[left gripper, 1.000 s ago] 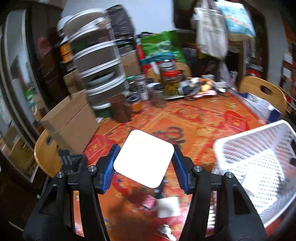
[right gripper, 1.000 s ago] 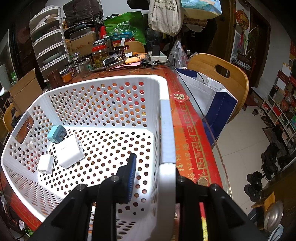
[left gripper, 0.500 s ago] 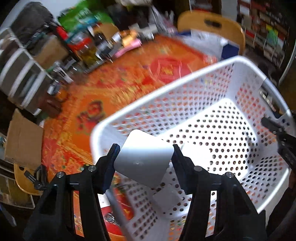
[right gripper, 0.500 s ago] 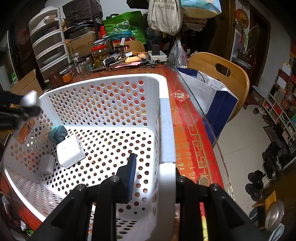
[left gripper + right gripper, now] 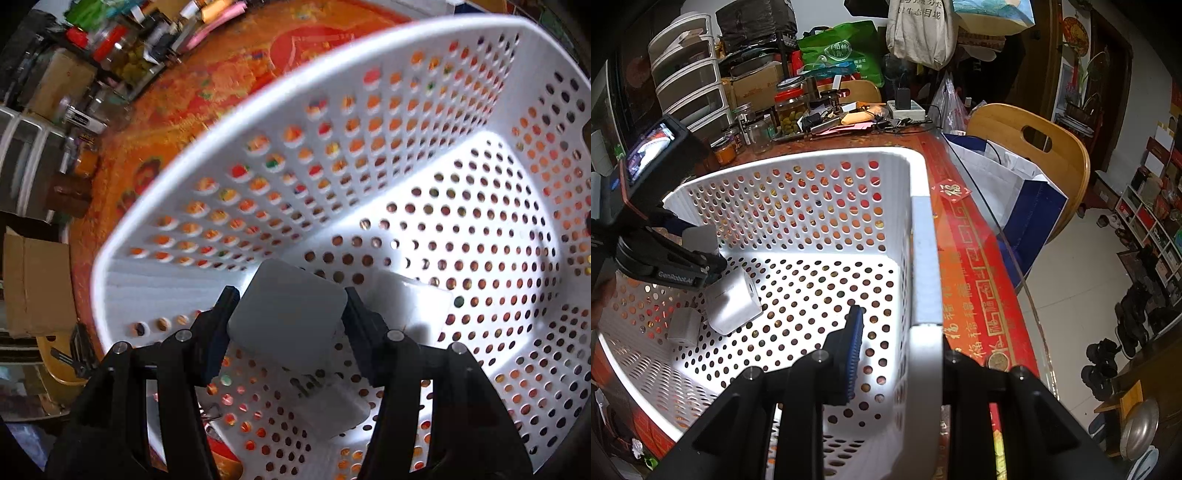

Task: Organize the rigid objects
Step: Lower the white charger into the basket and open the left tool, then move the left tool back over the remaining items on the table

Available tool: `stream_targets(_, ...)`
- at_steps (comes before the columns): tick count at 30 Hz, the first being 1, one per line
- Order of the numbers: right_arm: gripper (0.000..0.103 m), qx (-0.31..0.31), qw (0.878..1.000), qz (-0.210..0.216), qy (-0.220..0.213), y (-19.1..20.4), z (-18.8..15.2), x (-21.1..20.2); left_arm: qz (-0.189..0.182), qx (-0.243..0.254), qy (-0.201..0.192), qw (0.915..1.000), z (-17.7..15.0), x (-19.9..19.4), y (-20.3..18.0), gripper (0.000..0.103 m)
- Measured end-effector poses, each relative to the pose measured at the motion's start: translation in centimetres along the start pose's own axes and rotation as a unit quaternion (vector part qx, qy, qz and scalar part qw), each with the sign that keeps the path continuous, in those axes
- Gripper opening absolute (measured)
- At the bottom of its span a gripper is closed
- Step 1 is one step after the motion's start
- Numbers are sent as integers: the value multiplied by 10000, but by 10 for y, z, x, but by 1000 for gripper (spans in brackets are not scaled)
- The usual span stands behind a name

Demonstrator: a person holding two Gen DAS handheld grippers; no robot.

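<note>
1. The left gripper [image 5: 288, 314] is pointed steeply down into the white perforated basket [image 5: 369, 110], near its left end wall. Its fingers [image 5: 218, 332] stand about half open and are clamped on a white square block [image 5: 288, 317], one pad on each opposite side.
2. In the right wrist view the same block [image 5: 700, 238] shows as a pale grey piece between the left gripper's [image 5: 701, 254] black fingers, held above the basket floor.
3. On the basket floor [image 5: 812, 295] lie a larger white adapter [image 5: 733, 304], directly below the held block, and a smaller white plug [image 5: 685, 326] just beside it. Whether the held block touches the adapter cannot be told; the left wrist view is blurred there.
4. The right gripper [image 5: 897, 343] is closed tight on the basket's right wall [image 5: 923, 258], one finger inside the basket, the other outside.
5. The basket stands on the counter [image 5: 975, 280], which has a red patterned cover under glass. Jars [image 5: 790, 110] and clutter occupy the far end of the counter.
</note>
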State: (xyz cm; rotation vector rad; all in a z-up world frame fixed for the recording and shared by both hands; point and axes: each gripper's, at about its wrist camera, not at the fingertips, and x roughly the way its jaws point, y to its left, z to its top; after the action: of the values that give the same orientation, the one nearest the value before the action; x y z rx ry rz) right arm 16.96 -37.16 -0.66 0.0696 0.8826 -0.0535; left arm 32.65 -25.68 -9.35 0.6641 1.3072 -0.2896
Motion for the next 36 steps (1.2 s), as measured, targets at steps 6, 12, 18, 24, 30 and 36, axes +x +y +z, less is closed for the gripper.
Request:
stream_targets(6,25,3,10000,0,11,0,0,0,-83,52,130,9999,1,8,5,60)
stream_targets(12,25,12,10000,-1,17,1,0,0,26,74,-419,9991,-8,-26,18,65)
stream_targets(18,25,5,10000,5,37,0,0,-1,-104,-442,-1958,9796,-76,-125,69,91)
stream_targets(24,25,-16,10000,2,45,0,0,0,-88,-1809,-2761,9439,-181,-141,162,103)
stream_targets(30,25,-13,10000,-3,37,0,1,0,-797,-2900,-2123,9298,-241,-40,213,103)
stream_targets(36,25,-5,10000,-39,61,0,1,0,-635,-3394,-1825,9206,-249,11,230,92)
